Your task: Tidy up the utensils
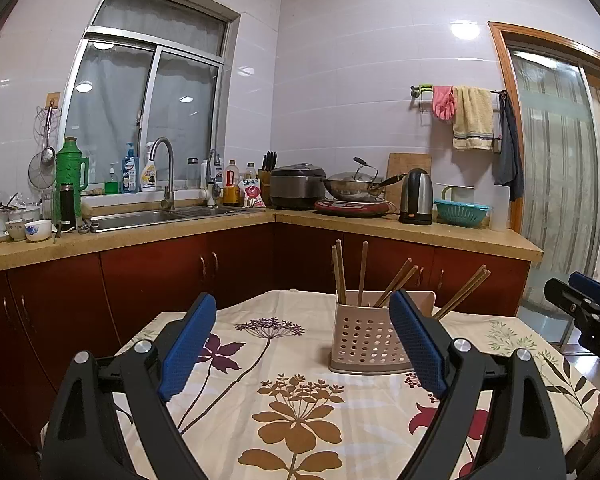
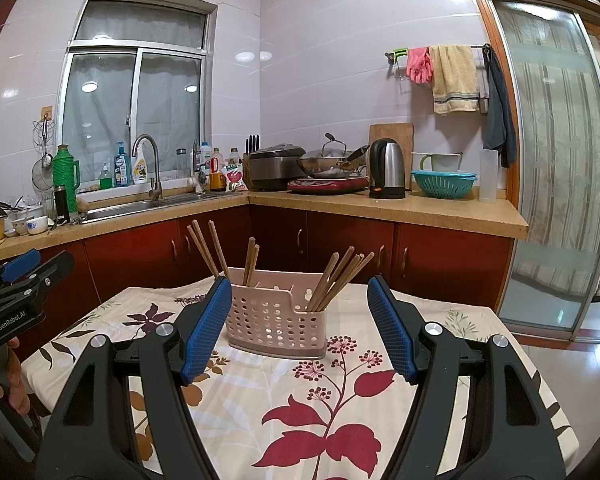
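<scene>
A pink perforated utensil holder (image 1: 364,340) (image 2: 274,322) stands on the flowered tablecloth (image 1: 292,408) (image 2: 300,400), near the far edge. Several wooden chopsticks (image 1: 342,272) (image 2: 336,276) stick up from its compartments, some upright, some leaning right. My left gripper (image 1: 302,312) is open and empty, held above the table, its right pad overlapping the holder in view. My right gripper (image 2: 300,294) is open and empty, its jaws framing the holder from the near side. Each gripper shows at the edge of the other's view (image 1: 580,304) (image 2: 20,280).
Beyond the table runs an L-shaped counter (image 1: 380,228) with red cabinets, a sink (image 1: 160,216), bowls (image 1: 38,230), a wok (image 1: 352,186), a kettle (image 1: 416,196) and a teal colander (image 1: 460,212). A glass sliding door (image 2: 552,160) is at the right.
</scene>
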`<state>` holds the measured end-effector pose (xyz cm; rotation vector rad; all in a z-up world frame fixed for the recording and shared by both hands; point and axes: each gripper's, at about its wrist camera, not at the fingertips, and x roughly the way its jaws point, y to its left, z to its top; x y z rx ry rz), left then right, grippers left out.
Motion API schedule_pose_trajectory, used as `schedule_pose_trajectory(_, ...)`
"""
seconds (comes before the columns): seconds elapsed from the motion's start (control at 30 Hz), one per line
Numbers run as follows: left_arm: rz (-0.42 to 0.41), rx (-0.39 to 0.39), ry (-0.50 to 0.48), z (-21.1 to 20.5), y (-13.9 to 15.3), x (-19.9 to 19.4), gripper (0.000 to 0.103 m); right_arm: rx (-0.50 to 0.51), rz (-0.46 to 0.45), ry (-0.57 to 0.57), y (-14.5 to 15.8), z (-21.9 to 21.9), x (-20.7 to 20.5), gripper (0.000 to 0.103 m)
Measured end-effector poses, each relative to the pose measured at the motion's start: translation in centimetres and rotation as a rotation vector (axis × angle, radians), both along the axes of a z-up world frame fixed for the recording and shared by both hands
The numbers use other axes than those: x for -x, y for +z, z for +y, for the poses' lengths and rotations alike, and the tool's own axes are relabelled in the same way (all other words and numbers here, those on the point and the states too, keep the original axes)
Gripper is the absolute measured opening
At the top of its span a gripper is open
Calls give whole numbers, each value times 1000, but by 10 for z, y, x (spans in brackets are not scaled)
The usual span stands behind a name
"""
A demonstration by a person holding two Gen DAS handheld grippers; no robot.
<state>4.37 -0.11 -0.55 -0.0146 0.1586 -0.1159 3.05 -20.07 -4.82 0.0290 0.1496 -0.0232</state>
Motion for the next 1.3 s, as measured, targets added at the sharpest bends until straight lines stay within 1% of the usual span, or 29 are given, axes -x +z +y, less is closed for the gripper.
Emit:
schedule_pose_trajectory(0.37,-5,-7,7,-2,2,0,86,-1,1,1,0,0,0,69)
schedule_pose_trajectory(0.57,17,20,-2,1,1,-6,90,-2,6,2,-1,-2,0,69)
schedule_pose_trajectory(0.7,34,25,-7,3,-1,-11,92,-3,13,1,-6,-3,-1,70)
schedule_pose_trajectory(0.8,26,36,-18,4,-2,-11,95,-4,20,1,-8,-2,-3,70)
schedule_pose_trajectory(0.83,16,33,0,4,-3,-9,96,-4,23,1,-9,-2,-4,70)
schedule_pose_trajectory(0.87,6,16,35,2,-3,-8,96,-4,25,2,-9,-2,-5,70)
schedule_pose_trajectory(0.9,4,-4,46,0,-4,-8,96,-3,28,1,-10,-2,-5,70)
schedule_pose_trajectory(1.0,0,-37,30,-3,-5,-11,96,-3,35,1,-13,-3,-7,70)
schedule_pose_trajectory(1.1,-1,-50,35,-4,-10,-16,96,-7,43,-3,-15,-4,-10,70)
schedule_pose_trajectory(1.13,4,-53,35,-3,-11,-19,96,-8,45,-4,-16,-6,-11,70)
schedule_pose_trajectory(1.17,15,-62,32,-4,-14,-23,96,-10,48,-10,-18,-8,-12,75)
schedule_pose_trajectory(1.2,32,-70,33,-3,-18,-28,96,-11,49,-16,-19,-8,-14,78)
schedule_pose_trajectory(1.3,82,-74,44,1,-29,-44,96,-17,71,-27,-25,-14,-23,79)
